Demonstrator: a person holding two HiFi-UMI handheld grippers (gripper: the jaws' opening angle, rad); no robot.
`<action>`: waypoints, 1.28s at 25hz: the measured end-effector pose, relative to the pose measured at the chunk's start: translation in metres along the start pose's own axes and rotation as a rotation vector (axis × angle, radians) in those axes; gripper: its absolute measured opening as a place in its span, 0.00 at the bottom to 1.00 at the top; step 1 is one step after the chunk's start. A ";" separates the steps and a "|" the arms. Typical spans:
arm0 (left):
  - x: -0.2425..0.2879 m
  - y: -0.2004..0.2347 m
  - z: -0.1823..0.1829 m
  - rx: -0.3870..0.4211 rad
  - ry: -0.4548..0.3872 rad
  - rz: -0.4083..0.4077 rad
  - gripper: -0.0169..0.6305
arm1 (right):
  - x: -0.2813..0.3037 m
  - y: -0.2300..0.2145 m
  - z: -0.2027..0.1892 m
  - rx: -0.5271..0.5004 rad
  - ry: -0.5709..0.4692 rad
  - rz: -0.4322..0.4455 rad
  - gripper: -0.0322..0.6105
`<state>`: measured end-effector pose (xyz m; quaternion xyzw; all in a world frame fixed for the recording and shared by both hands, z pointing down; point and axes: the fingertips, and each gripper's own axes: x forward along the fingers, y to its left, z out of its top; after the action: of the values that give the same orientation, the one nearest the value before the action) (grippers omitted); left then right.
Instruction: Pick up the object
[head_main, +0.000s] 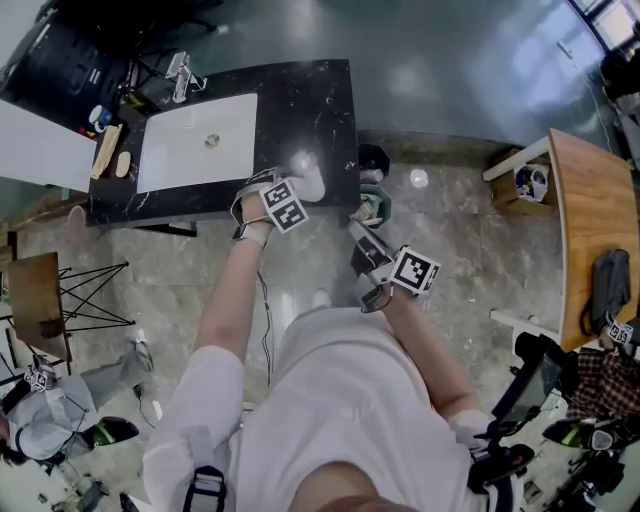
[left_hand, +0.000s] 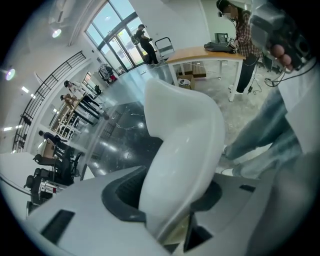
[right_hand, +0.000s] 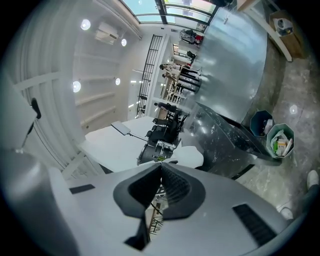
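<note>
Right gripper (right_hand: 160, 190): close in front of my body, pointing level; its dark pads meet with nothing between them.
Left gripper (left_hand: 167, 196): reached out and angled steeply down, jaws spread fairly wide and clamped on the white object.
White object (left_hand: 185, 135): a smooth, glossy, curved shell rising from between my left pads. In the head view it sits at the near right part of the counter; I cannot tell whether it is clear of the top.
Counter (head_main: 315, 105): black, polished stone with pale veins, glossy enough to throw back the ceiling lights.
Sink (head_main: 185, 155): a white rectangular basin sunk into the counter, left of my left gripper, with a metal tap (head_main: 180, 72) at its far edge.
Floor (head_main: 470, 265): grey polished stone, shiny.
Bins (head_main: 375, 205): just beside the counter's near right corner, one green with litter in it.
Desk (head_main: 585, 215): curved wooden top, well apart at my right, a bag lying on it.
Room beyond: tall windows (left_hand: 107, 30), a railed upper level, several people standing far off.
</note>
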<state>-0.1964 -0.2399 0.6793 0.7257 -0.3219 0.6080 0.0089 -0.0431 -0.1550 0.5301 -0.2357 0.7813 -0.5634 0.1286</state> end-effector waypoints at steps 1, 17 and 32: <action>-0.003 -0.005 0.000 -0.014 -0.007 0.003 0.33 | 0.001 0.001 -0.003 0.008 0.004 0.006 0.08; -0.127 -0.030 -0.012 -0.733 -0.433 -0.004 0.32 | 0.029 0.020 -0.028 0.004 0.082 0.070 0.08; -0.256 -0.045 0.052 -1.206 -1.072 -0.220 0.32 | 0.022 0.068 -0.012 -0.049 0.049 0.182 0.08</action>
<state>-0.1430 -0.1087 0.4552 0.8160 -0.4815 -0.1042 0.3024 -0.0828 -0.1396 0.4718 -0.1527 0.8161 -0.5356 0.1542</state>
